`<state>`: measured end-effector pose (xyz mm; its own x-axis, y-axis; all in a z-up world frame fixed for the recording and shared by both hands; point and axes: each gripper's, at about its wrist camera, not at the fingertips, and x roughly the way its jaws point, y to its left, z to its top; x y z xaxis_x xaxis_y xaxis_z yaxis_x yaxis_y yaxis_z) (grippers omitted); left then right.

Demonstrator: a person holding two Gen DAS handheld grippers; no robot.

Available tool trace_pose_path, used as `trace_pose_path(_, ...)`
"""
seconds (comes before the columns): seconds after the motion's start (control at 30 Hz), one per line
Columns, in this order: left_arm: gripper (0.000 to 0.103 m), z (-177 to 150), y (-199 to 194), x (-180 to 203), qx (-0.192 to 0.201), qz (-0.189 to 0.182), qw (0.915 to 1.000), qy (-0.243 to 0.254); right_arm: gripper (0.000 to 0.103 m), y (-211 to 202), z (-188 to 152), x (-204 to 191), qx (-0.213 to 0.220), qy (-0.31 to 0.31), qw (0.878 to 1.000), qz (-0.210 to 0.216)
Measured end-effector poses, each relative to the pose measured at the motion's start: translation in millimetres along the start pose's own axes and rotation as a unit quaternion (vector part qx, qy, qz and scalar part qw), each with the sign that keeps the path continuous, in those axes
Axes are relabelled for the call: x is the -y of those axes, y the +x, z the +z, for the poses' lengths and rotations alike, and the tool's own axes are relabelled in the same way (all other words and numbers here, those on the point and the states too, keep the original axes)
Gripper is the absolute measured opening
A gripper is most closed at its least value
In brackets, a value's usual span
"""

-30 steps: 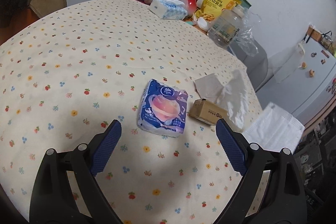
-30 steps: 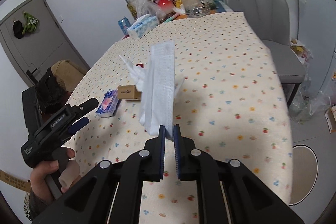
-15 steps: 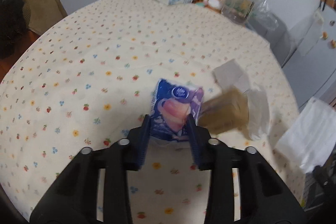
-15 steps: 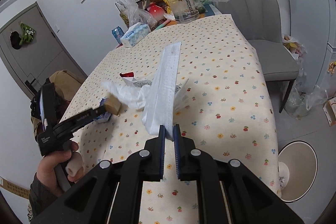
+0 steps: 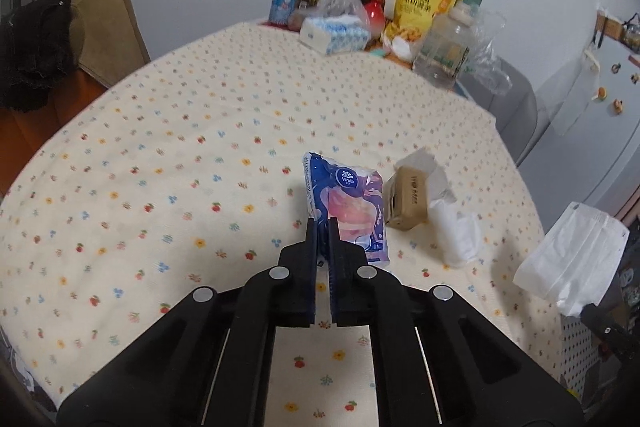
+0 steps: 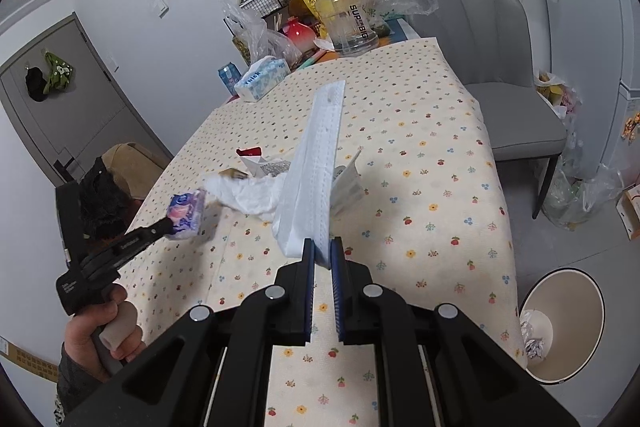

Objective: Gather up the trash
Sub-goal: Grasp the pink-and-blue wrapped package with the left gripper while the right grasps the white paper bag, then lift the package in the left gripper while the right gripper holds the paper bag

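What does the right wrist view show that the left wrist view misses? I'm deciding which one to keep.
Only the right wrist view shows the bin on the floor, the grey chair in full and the person's left hand. Only the left wrist view shows the brown box clearly. Both show the left gripper clamping the tissue pack and the face mask in the right gripper.

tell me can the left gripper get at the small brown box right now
Probably not as things stand: the left gripper is shut on the tissue pack, so its jaws are occupied, though the brown box lies uncovered right beside it.
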<state>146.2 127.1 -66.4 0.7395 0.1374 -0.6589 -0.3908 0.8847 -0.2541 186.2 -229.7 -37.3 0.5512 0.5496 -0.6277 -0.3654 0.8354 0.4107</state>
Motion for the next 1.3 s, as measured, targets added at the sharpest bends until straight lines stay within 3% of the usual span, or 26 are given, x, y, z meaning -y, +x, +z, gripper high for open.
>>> trace_pose_path(0.2, 0.005, 7, -32, 4, 0.028, -0.023, 0.9993, -0.004, 0.009, -13, 1, 1, 0.012, 0.003, 1.0, 0.003)
trace_pose_path(0.4, 0.006, 4, -42, 23, 0.025, -0.063, 0.9977, 0.008, 0.009, -24, -2, 3, 0.021, 0.001, 1.0, 0.002)
trace_pose_path(0.63, 0.006, -23, -24, 54, -0.026, -0.099, 0.9941, 0.035, 0.009, -16, -11, 10, -0.005, -0.003, 1.0, -0.002)
trace_pose_path(0.83, 0.007, -51, 5, 64, -0.092, -0.098, 0.9892, 0.06, 0.009, 0, -22, 24, -0.032, 0.01, 0.999, -0.015)
trace_pose_path(0.87, 0.009, -52, 10, 64, -0.101, -0.095, 0.9886, 0.059, 0.009, 2, -23, 26, -0.035, 0.012, 0.999, -0.016)
trace_pose_path(0.9, 0.017, -54, 13, 63, -0.107, -0.089, 0.9885, 0.058, 0.009, 2, -24, 28, -0.035, 0.013, 0.999, -0.016)
trace_pose_path(0.93, 0.04, -54, 15, 63, -0.107, -0.084, 0.9891, 0.055, 0.009, 3, -25, 29, -0.036, 0.013, 0.999, -0.016)
trace_pose_path(1.0, 0.076, -52, 12, 62, -0.088, -0.079, 0.9917, 0.051, 0.009, 4, -25, 30, -0.036, 0.015, 0.999, -0.016)
trace_pose_path(1.07, 0.078, -51, 8, 67, -0.069, -0.071, 0.9931, 0.063, 0.009, 5, -24, 32, -0.035, 0.016, 0.999, -0.017)
trace_pose_path(1.27, 0.078, -66, 27, 99, -0.093, -0.025, 0.9834, 0.154, 0.012, 7, -24, 37, -0.036, 0.02, 0.999, -0.021)
trace_pose_path(1.3, 0.072, -69, 30, 100, -0.099, -0.022, 0.9817, 0.161, 0.014, 8, -24, 38, -0.037, 0.022, 0.999, -0.022)
